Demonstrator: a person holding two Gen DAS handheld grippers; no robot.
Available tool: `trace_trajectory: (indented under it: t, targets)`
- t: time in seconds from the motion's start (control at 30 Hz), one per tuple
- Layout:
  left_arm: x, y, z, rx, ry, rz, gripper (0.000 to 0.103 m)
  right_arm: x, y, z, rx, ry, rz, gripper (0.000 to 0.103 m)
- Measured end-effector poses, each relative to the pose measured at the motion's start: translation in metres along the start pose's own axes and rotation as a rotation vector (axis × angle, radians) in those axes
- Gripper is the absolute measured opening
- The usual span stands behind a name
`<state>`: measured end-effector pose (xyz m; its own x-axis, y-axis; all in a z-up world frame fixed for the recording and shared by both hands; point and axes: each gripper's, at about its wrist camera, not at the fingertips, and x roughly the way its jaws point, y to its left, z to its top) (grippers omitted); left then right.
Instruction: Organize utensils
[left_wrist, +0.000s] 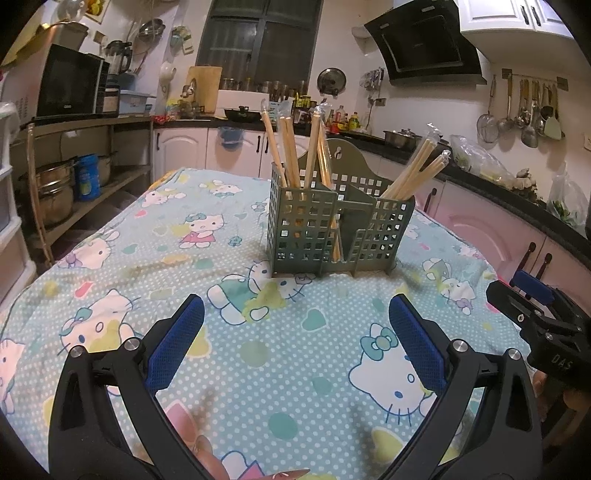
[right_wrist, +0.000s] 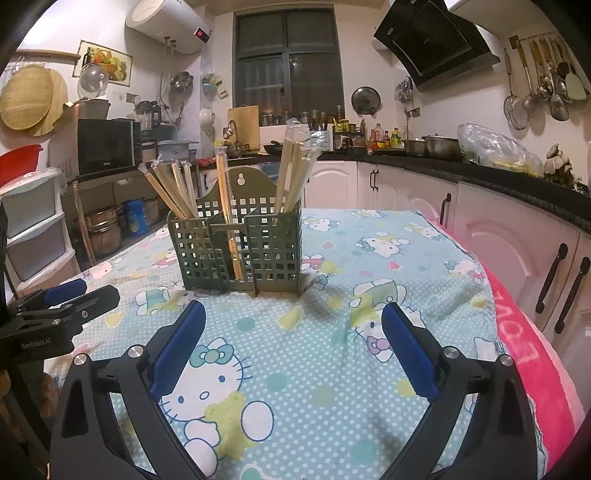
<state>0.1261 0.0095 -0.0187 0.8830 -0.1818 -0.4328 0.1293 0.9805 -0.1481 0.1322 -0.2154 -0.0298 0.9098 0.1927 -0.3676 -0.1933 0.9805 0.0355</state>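
Two grippers, both with jaws spread wide and nothing between the blue pads, hover low over a table covered in a Hello Kitty cloth (left_wrist: 155, 258). Left to right in the left wrist view: microwave (left_wrist: 70, 86) on a shelf at far left, then the left gripper (left_wrist: 295, 347) in the foreground, the green utensil caddy (left_wrist: 332, 229) standing upright on the cloth ahead of it, well apart from the fingertips. Caddy has three compartments: wrapped chopsticks (left_wrist: 291, 151) bunched in the left compartment, a single pair in the narrow middle slot, more chopsticks (left_wrist: 417, 173) leaning rightward out of the right compartment. Far right edge: the right gripper (left_wrist: 532, 306) seen from the side, apart from the caddy.

Right wrist view, left to right: left gripper (right_wrist: 66, 299) at the left edge, right gripper (right_wrist: 293, 347) in the foreground, caddy (right_wrist: 236, 247) ahead and slightly left, chopsticks (right_wrist: 170, 192) fanned in the left compartment, one pair (right_wrist: 225, 206) in the middle, a bunch (right_wrist: 291, 177) in the right. Pink towel (right_wrist: 532, 354) lies along the table's right edge; range hood (right_wrist: 439, 40) top right, ladles (right_wrist: 543, 81) hanging on the wall rail.
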Motion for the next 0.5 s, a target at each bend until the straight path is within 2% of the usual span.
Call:
trace_trajectory:
  t: [0.5]
  targets:
    - [0.0005, 0.0002, -0.0006, 0.001, 0.001, 0.005, 0.092, 0.0008, 0.0004, -0.0007, -0.003, 0.004, -0.004, 0.094]
